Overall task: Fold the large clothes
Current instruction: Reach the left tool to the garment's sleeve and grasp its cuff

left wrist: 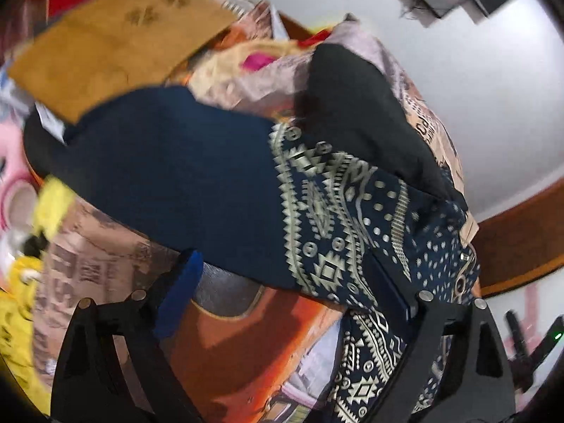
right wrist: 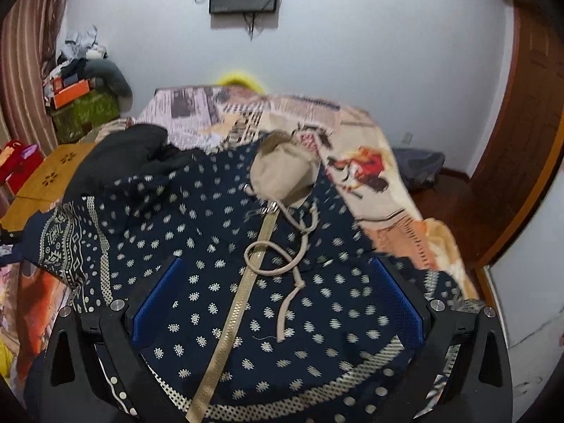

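Left to right: wooden folding tabletop beside the bed, black garment bunched at the bed's left. Navy patterned hooded jacket spread front-up across the bed, zipper closed, beige-lined hood and drawcord loose on the chest. Left tongs spread wide over the jacket's patterned hem, pinching nothing. Right tongs spread wide above the chest, empty. Folding apparently not begun: sleeves, sides and hood all left to turn in.

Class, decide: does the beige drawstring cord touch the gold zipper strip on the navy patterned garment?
Touching. In the right wrist view, the beige drawstring cord loops across the gold zipper strip, lying directly over it on the navy patterned garment.
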The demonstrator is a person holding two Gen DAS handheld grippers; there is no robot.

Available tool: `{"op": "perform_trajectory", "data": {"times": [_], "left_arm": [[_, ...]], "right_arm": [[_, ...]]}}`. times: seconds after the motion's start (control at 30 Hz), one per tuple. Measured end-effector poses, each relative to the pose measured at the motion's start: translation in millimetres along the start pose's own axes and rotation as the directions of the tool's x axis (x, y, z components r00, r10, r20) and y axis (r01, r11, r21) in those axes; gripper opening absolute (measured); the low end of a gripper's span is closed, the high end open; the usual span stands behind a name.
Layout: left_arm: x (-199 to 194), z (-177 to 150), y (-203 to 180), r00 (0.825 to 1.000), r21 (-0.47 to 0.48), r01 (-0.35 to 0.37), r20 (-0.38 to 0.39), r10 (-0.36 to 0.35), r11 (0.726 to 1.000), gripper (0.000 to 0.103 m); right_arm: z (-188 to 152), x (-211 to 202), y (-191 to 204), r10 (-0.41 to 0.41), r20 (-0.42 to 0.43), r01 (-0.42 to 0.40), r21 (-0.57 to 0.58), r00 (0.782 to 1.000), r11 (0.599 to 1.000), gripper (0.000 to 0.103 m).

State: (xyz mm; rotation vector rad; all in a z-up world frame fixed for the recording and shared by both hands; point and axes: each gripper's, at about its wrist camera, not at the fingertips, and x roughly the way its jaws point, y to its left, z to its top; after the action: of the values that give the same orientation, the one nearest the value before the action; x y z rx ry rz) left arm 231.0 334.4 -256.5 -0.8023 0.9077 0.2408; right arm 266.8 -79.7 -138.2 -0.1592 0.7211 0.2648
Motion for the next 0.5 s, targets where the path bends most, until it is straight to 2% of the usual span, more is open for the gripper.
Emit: {"op": "perform_trajectory", "data": {"times": [0.1, 0.2, 0.3, 0.37, 0.5], "left_arm": [[6.1, 2.8, 9.9, 1.0, -0.054, 0.028, 0.008, -0.028, 0.998, 0.092], [8.4, 6.9, 11.4, 0.999, -0.066, 0.036, 0.027, -0.034, 0.997, 0.092], [7.5, 9.5, 12.5, 1.0, -0.075, 0.027, 0.01, -0.027, 0.997, 0.089], [0.5, 8.0, 17.8, 1.0, -0.086, -0.003, 0.006, 0.003, 0.996, 0.085], [-12.1, 8.8, 44.7, 0.997, -0.149, -0.061, 0.039, 0.067, 0.987, 0.084]], "right_arm": [[-0.6, 13.1, 2.2, 0.032, -0.042, -0.032, 0.009, 0.999, 0.999, 0.103], [-1.6, 21.8, 6.5, 0.048, -0.066, -0.048, 0.008, 0.997, 0.999, 0.103], [-3.1, 24.7, 10.0, 0.059, -0.08, -0.059, 0.001, 0.995, 0.998, 0.103], [-4.6, 22.0, 11.4, 0.069, -0.077, -0.069, 0.0, 0.995, 0.998, 0.103], [-7.8, 17.2, 14.0, 0.094, -0.071, -0.094, 0.002, 0.993, 0.996, 0.103]]}}
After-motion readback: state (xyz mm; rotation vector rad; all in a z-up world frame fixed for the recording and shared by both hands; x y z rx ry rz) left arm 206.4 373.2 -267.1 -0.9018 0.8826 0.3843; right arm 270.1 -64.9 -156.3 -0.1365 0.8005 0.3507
